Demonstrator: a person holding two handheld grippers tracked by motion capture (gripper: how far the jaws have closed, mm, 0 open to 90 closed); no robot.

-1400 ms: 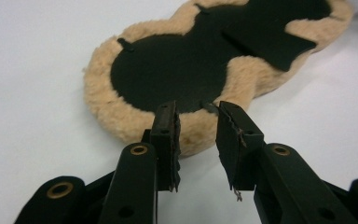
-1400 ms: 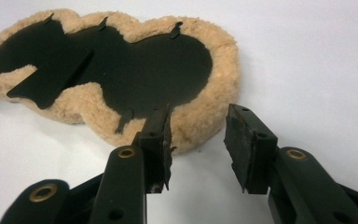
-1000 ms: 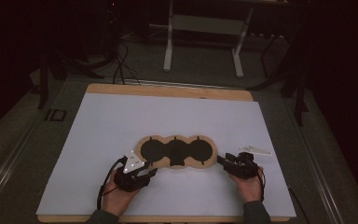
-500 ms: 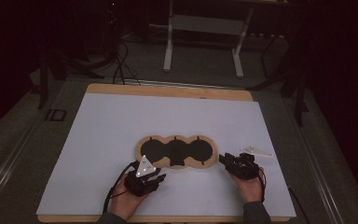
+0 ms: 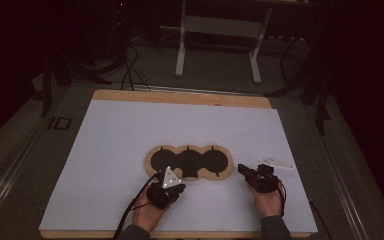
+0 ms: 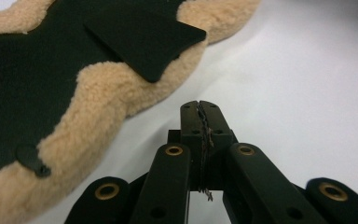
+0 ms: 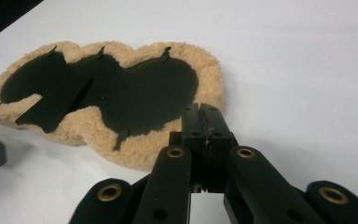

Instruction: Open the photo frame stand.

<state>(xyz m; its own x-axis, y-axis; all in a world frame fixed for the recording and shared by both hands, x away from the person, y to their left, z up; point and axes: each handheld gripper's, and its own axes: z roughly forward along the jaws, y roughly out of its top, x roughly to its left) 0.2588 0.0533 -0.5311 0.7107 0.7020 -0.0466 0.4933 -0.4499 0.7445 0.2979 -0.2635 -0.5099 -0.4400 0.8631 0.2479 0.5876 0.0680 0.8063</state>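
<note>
Resting beside a fleece-edged black pad (image 5: 187,163) on the white table (image 5: 110,145), left gripper (image 5: 171,186) and right gripper (image 5: 244,170) have just closed empty; handling looks finished.

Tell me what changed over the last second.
The left gripper let go of the pad's left end and pulled back toward the person; its jaws have just closed on nothing. The right gripper kept its place off the pad's right end, its jaws also closing empty. The pad hasn't moved.
</note>
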